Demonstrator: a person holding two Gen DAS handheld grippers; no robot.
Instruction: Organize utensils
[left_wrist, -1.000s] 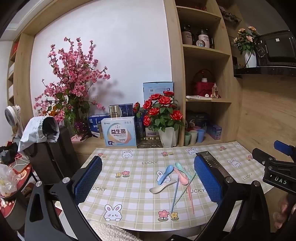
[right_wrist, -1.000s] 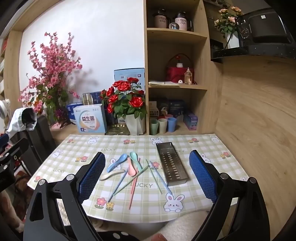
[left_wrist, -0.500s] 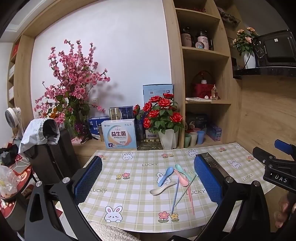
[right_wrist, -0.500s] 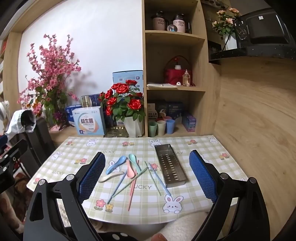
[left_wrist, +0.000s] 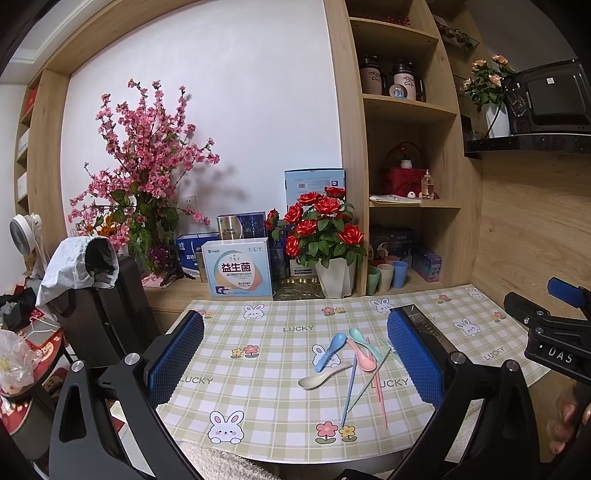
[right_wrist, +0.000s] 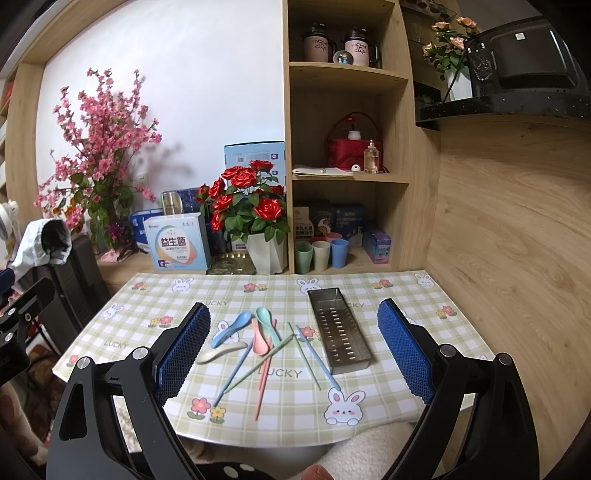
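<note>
Left tongs (left_wrist: 295, 354): spread wide, empty, held above the near edge.
Right tongs (right_wrist: 295, 343): likewise agape, holding nothing.
Change: both views had drawn back and risen slightly over the last second; nothing touched.
Utensils: spoons (right_wrist: 258, 328) and chopsticks (right_wrist: 275, 356) lay jumbled on the surface (right_wrist: 399, 295), just left of the metal tray (right_wrist: 338, 332).
Meaning: sorting apparently not begun.

Left gripper (left_wrist: 295, 354) open above table (left_wrist: 258, 417); spoons (left_wrist: 330, 352) and chopsticks (left_wrist: 369, 384) between its fingers (left_wrist: 175, 356)
</note>
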